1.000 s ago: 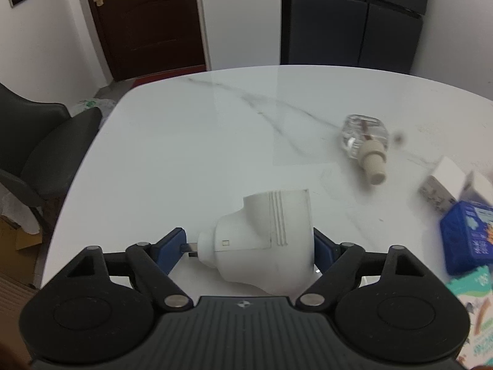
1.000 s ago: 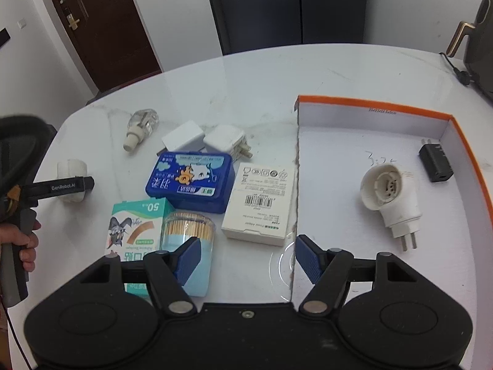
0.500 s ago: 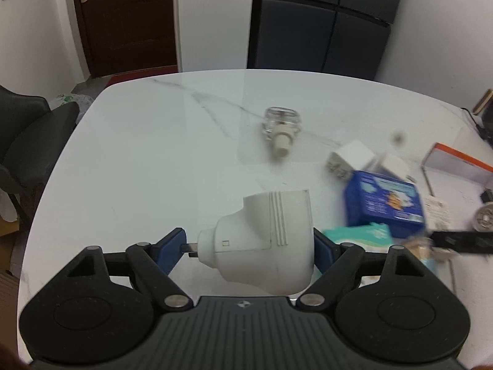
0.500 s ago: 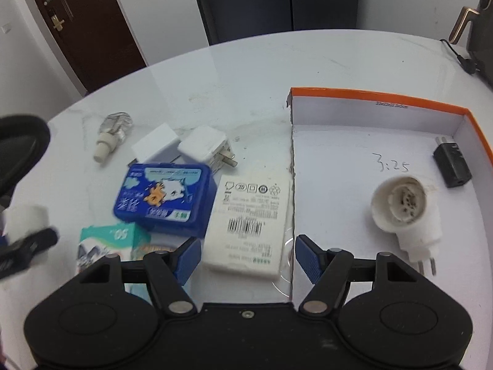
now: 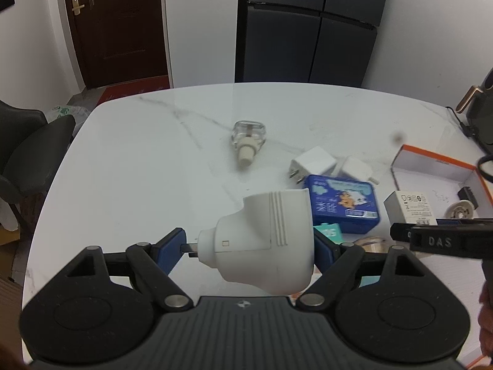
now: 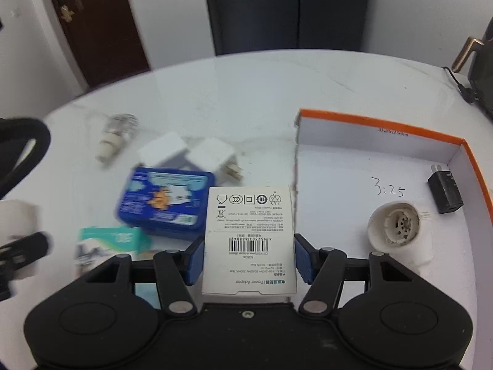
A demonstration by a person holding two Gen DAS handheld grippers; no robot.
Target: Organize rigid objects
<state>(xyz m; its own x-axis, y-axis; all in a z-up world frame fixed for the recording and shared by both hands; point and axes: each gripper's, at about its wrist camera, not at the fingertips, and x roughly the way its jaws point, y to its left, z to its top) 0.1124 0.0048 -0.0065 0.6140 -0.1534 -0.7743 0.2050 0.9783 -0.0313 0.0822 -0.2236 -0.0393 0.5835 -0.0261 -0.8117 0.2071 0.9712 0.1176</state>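
My left gripper (image 5: 246, 246) is shut on a white plug-in device (image 5: 268, 240), held above the white marble table (image 5: 138, 169). The device's prongs point at the left pad. My right gripper (image 6: 249, 260) straddles a white power adapter box (image 6: 249, 234) that lies on the table just left of the orange-rimmed tray (image 6: 379, 123). Its jaws are closing, and the blue pads (image 6: 195, 259) meet the box's two long sides. In the tray lie a round white plug device (image 6: 397, 228) and a black charger (image 6: 445, 189).
A blue tin (image 6: 166, 200), a teal box (image 6: 111, 240), two white chargers (image 6: 163, 151) and a clear refill bottle (image 6: 117, 135) lie left of the tray. A dark appliance with a cord (image 6: 474, 71) stands at the far right. A chair (image 5: 27, 160) stands at the left table edge.
The left gripper has swung right and up with the white device, toward the cluster. The right gripper has slid over the adapter box and its jaws have narrowed onto it.
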